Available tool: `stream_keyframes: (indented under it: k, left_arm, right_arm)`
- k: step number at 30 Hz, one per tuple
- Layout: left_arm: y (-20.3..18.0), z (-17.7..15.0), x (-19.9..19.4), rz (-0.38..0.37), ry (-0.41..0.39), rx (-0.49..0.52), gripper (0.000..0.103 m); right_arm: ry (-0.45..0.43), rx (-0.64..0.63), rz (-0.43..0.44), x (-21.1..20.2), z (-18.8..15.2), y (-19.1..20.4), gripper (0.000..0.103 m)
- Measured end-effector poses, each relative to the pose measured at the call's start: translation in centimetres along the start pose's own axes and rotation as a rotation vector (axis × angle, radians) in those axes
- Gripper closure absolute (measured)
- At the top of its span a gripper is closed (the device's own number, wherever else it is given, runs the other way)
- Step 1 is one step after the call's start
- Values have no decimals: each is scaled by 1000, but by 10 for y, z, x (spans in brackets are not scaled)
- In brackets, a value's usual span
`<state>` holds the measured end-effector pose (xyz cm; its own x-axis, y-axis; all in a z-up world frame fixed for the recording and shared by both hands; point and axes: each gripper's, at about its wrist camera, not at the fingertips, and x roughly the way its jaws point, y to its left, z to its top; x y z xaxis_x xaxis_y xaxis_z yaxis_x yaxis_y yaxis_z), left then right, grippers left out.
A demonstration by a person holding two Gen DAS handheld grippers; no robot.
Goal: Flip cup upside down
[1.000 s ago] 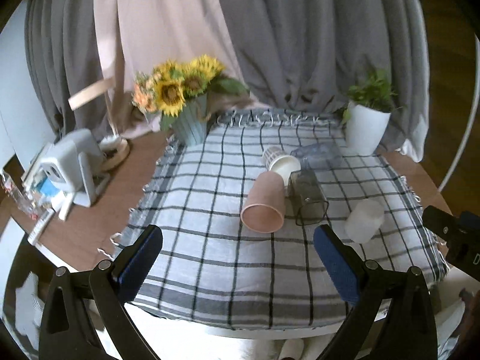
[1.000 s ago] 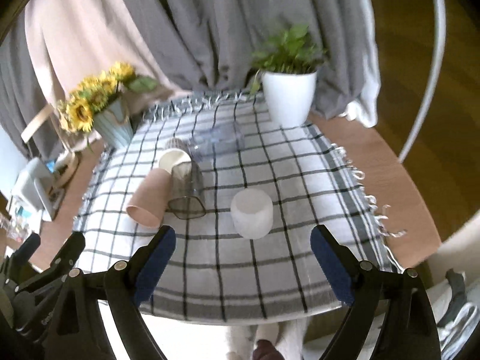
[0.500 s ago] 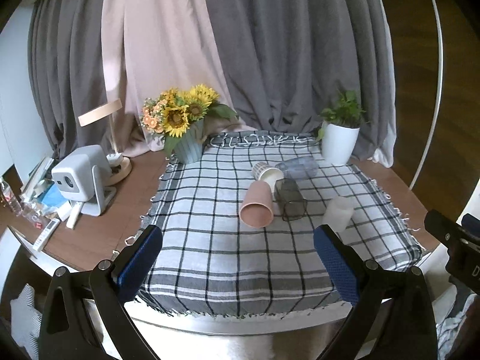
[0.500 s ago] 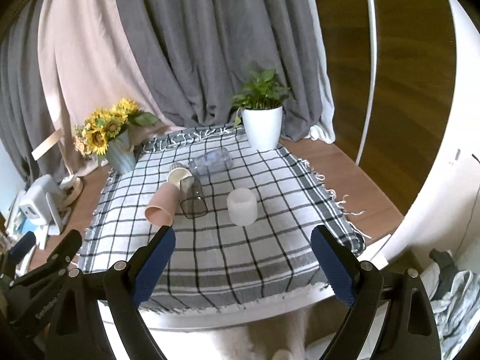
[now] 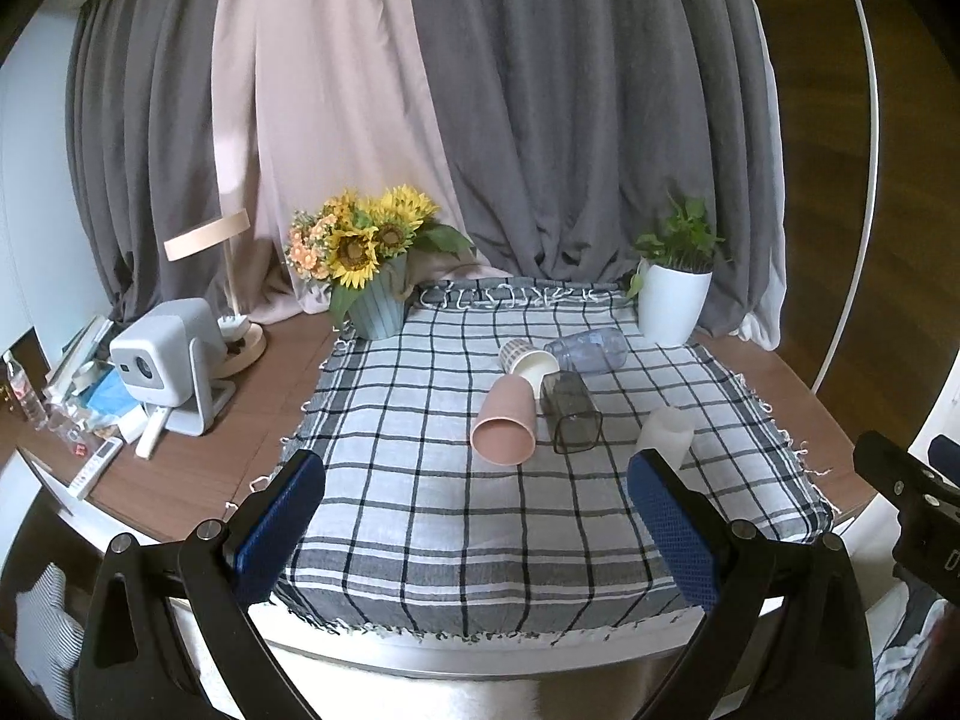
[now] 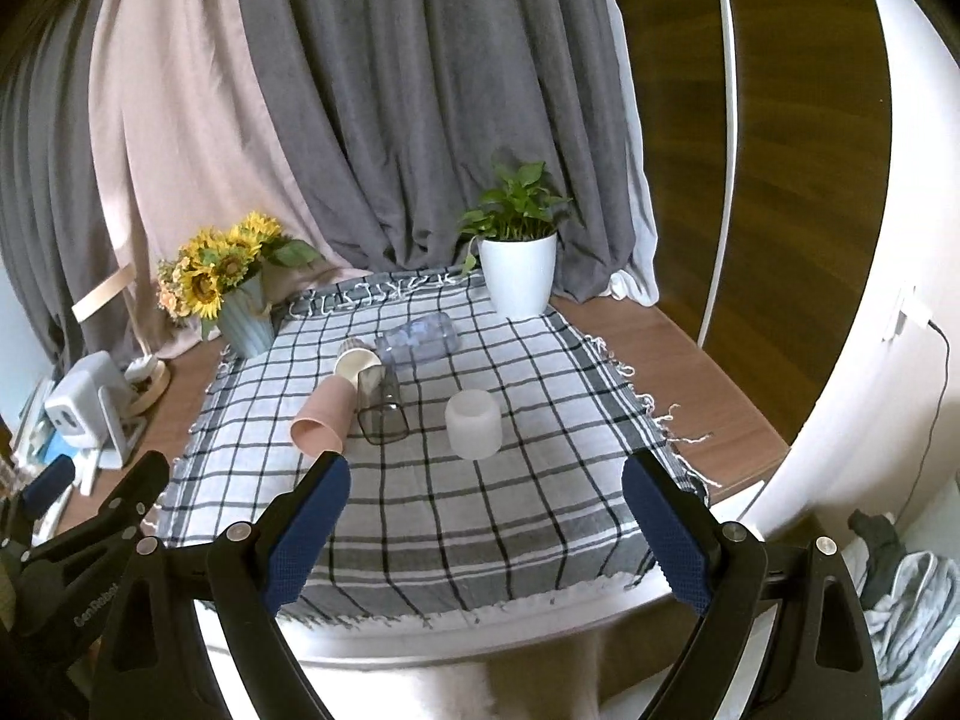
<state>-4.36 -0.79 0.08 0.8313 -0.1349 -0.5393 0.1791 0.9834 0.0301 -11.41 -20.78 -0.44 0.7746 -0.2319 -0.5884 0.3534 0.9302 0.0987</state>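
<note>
Several cups lie on a checked cloth [image 5: 420,510]. A pink cup [image 5: 504,427] lies on its side, mouth toward me. A dark clear cup [image 5: 570,414] lies beside it. A patterned paper cup [image 5: 528,358] and a clear bluish cup [image 5: 591,350] lie behind. A frosted white cup [image 5: 665,435] stands mouth down at the right; it also shows in the right wrist view [image 6: 474,432]. My left gripper [image 5: 477,531] is open and empty before the table's front edge. My right gripper [image 6: 480,531] is open and empty, also short of the table.
A sunflower vase [image 5: 375,300] stands at the cloth's back left, a white plant pot [image 5: 672,306] at the back right. A small projector [image 5: 165,360], a lamp and clutter sit on the wooden tabletop at the left. Curtains hang behind.
Both grippers have pulled back and up from the table, so the cups look smaller and farther. The cups have not moved. Both jaws stay open.
</note>
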Motion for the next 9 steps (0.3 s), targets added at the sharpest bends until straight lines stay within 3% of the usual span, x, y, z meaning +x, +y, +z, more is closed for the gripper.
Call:
stream_keyframes:
  k: [9]
  left_arm:
    - [1,1,-1,-1,0,-4,0]
  right_arm:
    - [10,1,-2,-1,-1,-1,10]
